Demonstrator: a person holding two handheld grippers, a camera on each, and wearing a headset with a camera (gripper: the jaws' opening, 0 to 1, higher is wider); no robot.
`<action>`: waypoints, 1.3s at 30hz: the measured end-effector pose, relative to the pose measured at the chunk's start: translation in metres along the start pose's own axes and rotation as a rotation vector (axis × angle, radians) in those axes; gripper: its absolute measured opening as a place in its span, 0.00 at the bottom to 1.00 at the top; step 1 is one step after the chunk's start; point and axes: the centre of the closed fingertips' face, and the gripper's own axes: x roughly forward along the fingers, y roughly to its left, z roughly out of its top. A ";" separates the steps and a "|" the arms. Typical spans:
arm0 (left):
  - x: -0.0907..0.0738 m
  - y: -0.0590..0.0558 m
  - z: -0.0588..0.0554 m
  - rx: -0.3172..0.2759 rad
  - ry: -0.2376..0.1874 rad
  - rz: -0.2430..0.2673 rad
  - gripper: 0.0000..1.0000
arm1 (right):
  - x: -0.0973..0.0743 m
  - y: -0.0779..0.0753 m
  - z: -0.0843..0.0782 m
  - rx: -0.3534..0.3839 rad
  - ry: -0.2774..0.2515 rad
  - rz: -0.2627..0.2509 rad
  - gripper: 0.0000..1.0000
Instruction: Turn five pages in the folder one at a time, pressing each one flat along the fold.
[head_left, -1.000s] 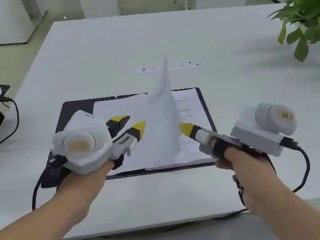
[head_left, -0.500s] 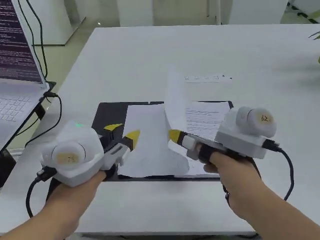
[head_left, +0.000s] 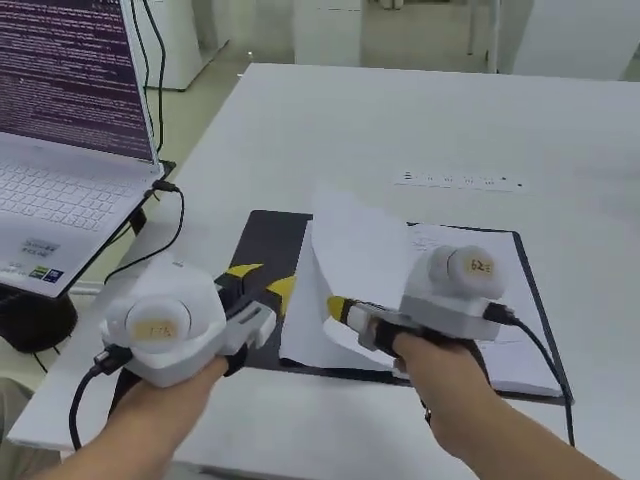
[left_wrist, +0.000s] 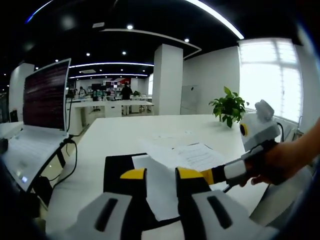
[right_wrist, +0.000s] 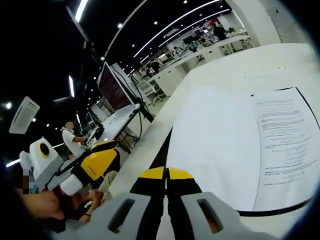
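Note:
A black folder (head_left: 262, 238) lies open on the white table. My right gripper (head_left: 335, 307) is shut on the lower edge of a white page (head_left: 358, 258), which curves over the folder's left half. In the right gripper view the jaws (right_wrist: 166, 173) meet on that page (right_wrist: 215, 145), with a printed page (right_wrist: 287, 145) flat beside it. My left gripper (head_left: 266, 280) hovers open just left of the page, over the folder's left cover. In the left gripper view, the page (left_wrist: 162, 192) shows between the yellow tips of my left gripper (left_wrist: 161, 174), and the right gripper (left_wrist: 212, 175) enters from the right.
An open laptop (head_left: 60, 150) stands at the left, with a black cable (head_left: 165, 235) running toward the folder. A white power strip (head_left: 460, 181) lies behind the folder. A potted plant (left_wrist: 227, 107) stands at the far table end. The table's near edge is just below my hands.
The right gripper has carried the page from upright over the fold down toward the left side. The left gripper stays open. My head has turned left, bringing the laptop into view.

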 end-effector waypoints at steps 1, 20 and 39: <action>0.000 0.001 -0.003 -0.001 0.009 0.005 0.21 | 0.004 0.001 -0.004 -0.014 0.013 0.002 0.00; -0.005 0.019 -0.024 -0.052 0.044 0.050 0.20 | 0.055 -0.010 -0.053 -0.072 0.152 0.018 0.00; 0.026 0.017 -0.050 -0.057 0.173 0.023 0.19 | 0.054 0.002 -0.074 -0.073 0.169 0.064 0.04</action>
